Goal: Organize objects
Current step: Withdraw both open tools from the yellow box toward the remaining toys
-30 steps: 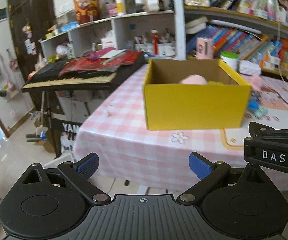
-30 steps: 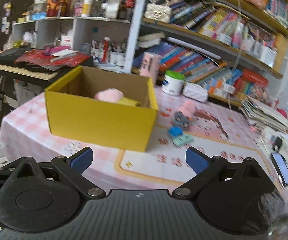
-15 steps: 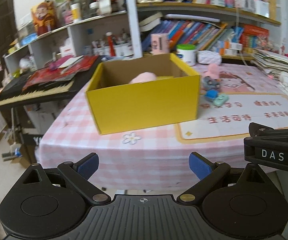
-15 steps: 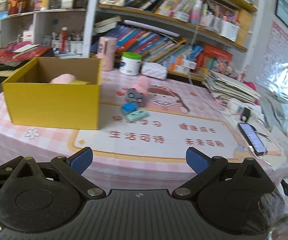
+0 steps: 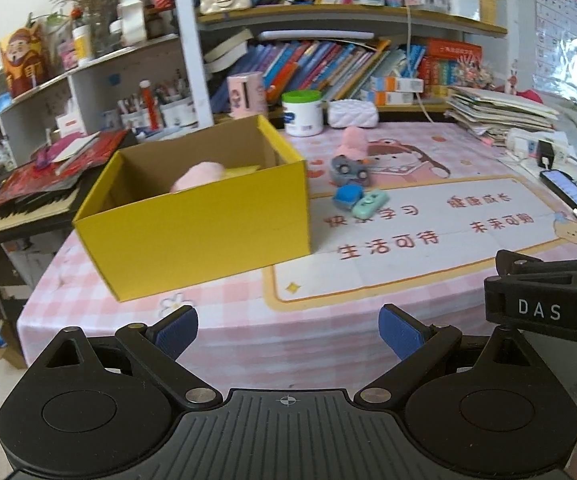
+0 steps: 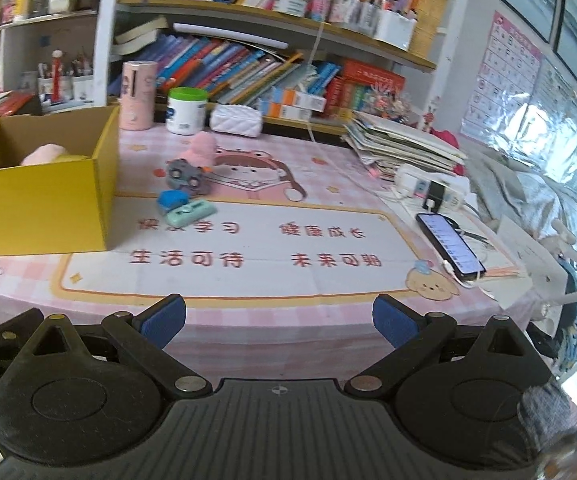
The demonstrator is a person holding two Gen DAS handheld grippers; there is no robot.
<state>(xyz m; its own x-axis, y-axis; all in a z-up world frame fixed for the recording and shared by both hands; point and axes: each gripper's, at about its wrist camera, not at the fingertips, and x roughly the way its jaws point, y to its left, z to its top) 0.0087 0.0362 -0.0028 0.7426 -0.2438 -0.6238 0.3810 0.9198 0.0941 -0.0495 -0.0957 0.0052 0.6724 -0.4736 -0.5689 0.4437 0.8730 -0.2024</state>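
Clearly "DAS" on right gripper (image 5: pixel 548 304)

A table (image 5: pixel 216 320) with a pink checked cloth holds a printed mat (image 5: pixel 428 236). A yellow box (image 5: pixel 204 224) sits at nine o'clock, small toys (image 5: pixel 358 196) near the centre, a phone (image 6: pixel 450 244) at three o'clock.

- The yellow box (image 6: pixel 40 200) was cut off by my right view's left edge.
- Its wall hid most of the pink soft thing (image 5: pixel 198 176) inside.
- I couldn't make out the grey toy (image 5: pixel 348 172); it was blurred.
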